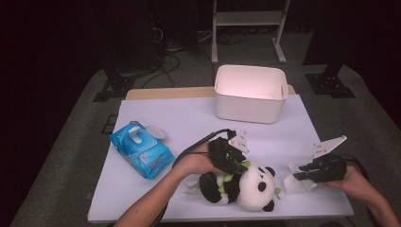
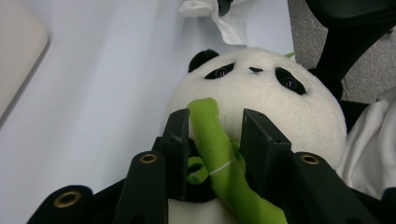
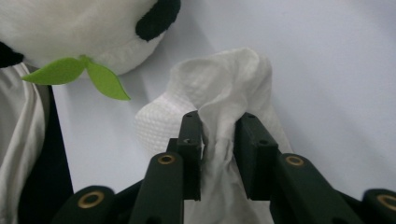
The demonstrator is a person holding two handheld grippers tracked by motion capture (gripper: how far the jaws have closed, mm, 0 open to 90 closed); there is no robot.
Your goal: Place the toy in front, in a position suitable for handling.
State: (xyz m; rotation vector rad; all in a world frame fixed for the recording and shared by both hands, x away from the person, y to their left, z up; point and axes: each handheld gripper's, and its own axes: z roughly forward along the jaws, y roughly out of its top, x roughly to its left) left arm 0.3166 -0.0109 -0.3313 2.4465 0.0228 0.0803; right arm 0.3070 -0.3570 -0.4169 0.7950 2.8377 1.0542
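A plush panda (image 1: 255,187) lies on the white table (image 1: 189,118) near its front edge, head toward the right. My left gripper (image 1: 239,165) reaches over its chest; in the left gripper view (image 2: 215,116) the jaws straddle the panda's green bamboo stalk (image 2: 212,135), which leans on one jaw with a gap at the other, so this gripper is open. To the panda's right, my right gripper (image 1: 295,176) is low over the table. The right gripper view (image 3: 219,119) has it shut on a crumpled white wipe (image 3: 224,79), bunched between the pads and resting on the table.
A blue pack of wet wipes (image 1: 142,150) lies at the left of the table, its lid flipped open. A white plastic bin (image 1: 250,106) stands at the far edge. White cloth (image 1: 194,187) lies by the panda's legs. The table's front edge is close.
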